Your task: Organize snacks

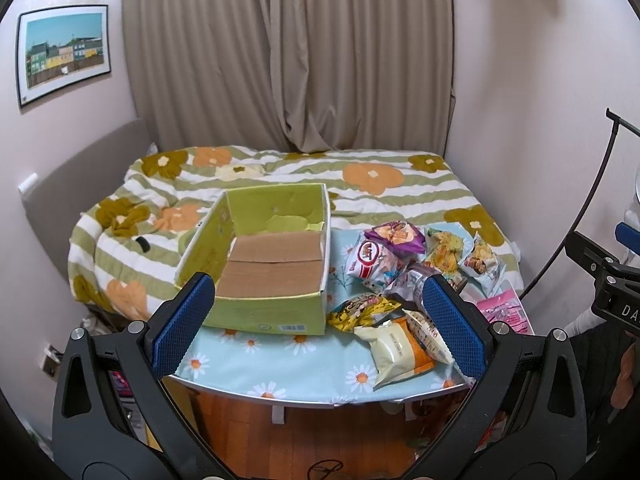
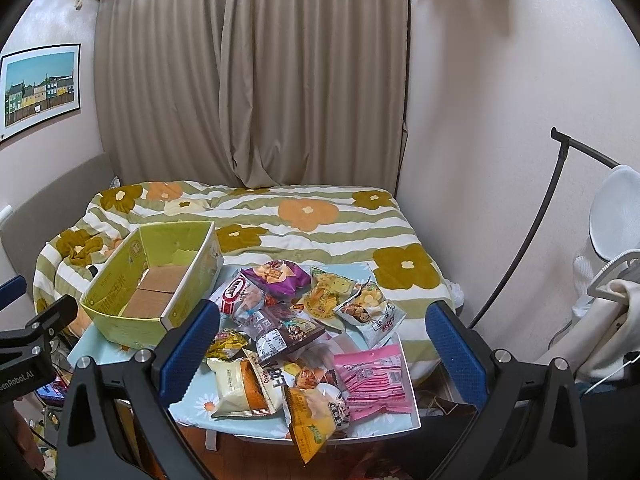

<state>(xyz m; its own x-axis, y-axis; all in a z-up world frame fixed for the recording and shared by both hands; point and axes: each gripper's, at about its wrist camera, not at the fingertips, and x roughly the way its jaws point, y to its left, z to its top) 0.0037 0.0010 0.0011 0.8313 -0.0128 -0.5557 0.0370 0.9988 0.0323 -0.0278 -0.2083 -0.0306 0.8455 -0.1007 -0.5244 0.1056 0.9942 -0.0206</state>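
My left gripper [image 1: 320,332] hangs above the near edge of the table [image 1: 280,372], its jaws wide apart with nothing between them. My right gripper [image 2: 324,356] hangs the same way over the snack pile, jaws apart and empty too.

On the daisy-print cloth the green cardboard box [image 1: 264,276] stands open on the left side of the table, only its brown bottom flaps showing inside. Just to its right lie the snacks, heaped and overlapping: a purple packet [image 2: 280,276] at the far end, a red-and-white bag [image 2: 240,296] beside it touching the box's corner, a yellow-green packet [image 2: 328,292] and a white packet with a food picture [image 2: 366,312] further right. Nearer me sit a dark brown packet [image 2: 288,332], a yellow packet [image 2: 228,344], a cream packet [image 2: 240,388], an orange bag [image 2: 312,412] sticking out over the table's front edge, and a pink packet [image 2: 372,380] at the right corner.

Behind the table is a bed [image 2: 300,216] with a flowered striped cover, and closed curtains [image 2: 248,80] beyond it
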